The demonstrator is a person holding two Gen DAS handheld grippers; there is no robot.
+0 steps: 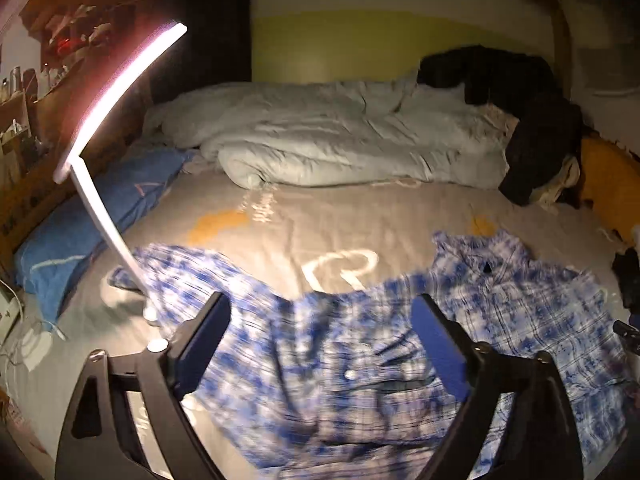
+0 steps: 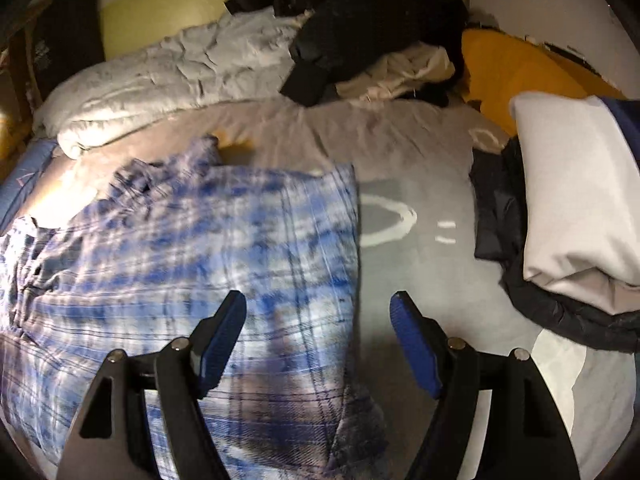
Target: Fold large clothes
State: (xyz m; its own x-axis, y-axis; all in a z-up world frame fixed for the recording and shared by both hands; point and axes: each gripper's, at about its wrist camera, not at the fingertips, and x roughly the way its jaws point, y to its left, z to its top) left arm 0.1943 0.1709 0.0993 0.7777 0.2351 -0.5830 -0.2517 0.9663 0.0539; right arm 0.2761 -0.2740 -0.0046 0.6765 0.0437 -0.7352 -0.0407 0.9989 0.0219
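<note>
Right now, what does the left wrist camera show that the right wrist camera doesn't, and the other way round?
Only the left view shows the lit lamp, the blue pillow and the shelves. Only the right view shows the white folded cloth stacked on dark clothes. Both show the blue plaid shirt on the sheet, the grey duvet, the black garment and an open hand-held gripper.

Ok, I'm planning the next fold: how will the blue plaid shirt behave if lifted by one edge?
The shirt will probably droop; it lies rumpled on the sheet. It looks thin, so likely light. Pushed, it would likely bunch rather than slide.
</note>
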